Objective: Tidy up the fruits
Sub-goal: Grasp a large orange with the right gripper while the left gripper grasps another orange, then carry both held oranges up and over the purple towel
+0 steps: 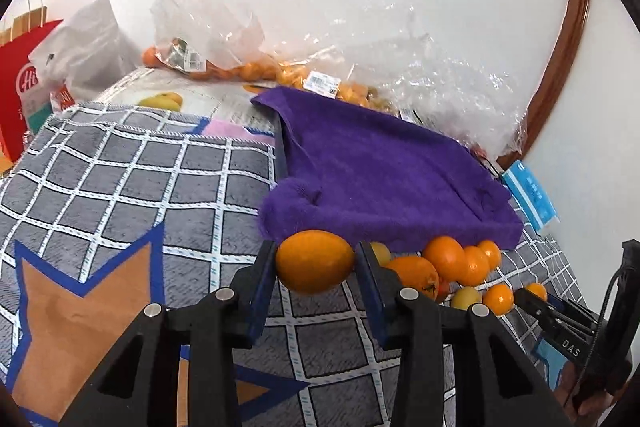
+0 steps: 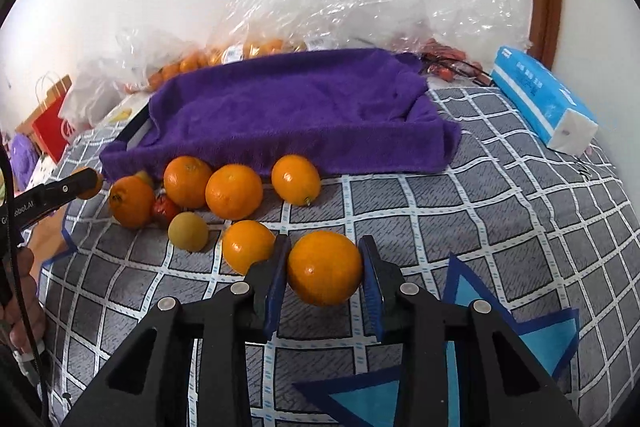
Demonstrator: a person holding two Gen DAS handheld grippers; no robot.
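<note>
My left gripper is shut on an orange, held just above the checked cloth in front of the purple towel-lined tray. My right gripper is shut on another orange, held low over the cloth. Several loose oranges lie along the tray's front edge, with a small red fruit and a yellowish round fruit. The same pile shows in the left wrist view. The right gripper's fingertip shows at the lower right of the left view.
Clear plastic bags of small oranges lie behind the tray by the wall. A blue tissue pack lies at the right. A red paper bag stands at far left. A yellow fruit lies beyond the cloth.
</note>
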